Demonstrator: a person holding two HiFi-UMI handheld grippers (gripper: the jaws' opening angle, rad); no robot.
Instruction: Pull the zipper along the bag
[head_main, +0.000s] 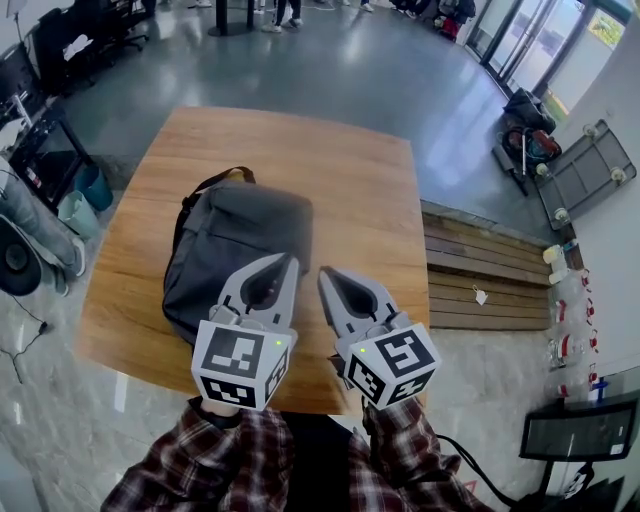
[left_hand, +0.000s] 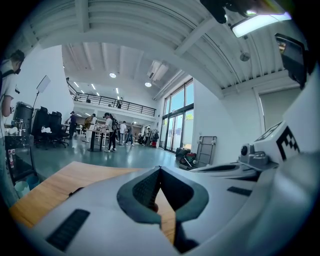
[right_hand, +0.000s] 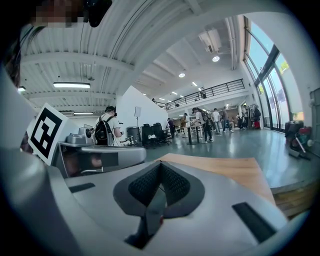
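I'm holding the left hand-held gripper (head_main: 288, 263) over the near end of the grey bag (head_main: 240, 235), which is lying on the desk (head_main: 365, 190). The right hand-held gripper (head_main: 326, 273) is just beside it. Both have jaws pressed together, pinching nothing. I'm judging that pulling isn't underway; next I'm needing to locate and pinch the zipper pull, which I can't make out.

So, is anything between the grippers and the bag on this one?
Nothing visible does. The grey bag lies alone on the wooden table. The left gripper and right gripper hang by its near end, jaws together and empty. The zipper itself can't be made out from here.
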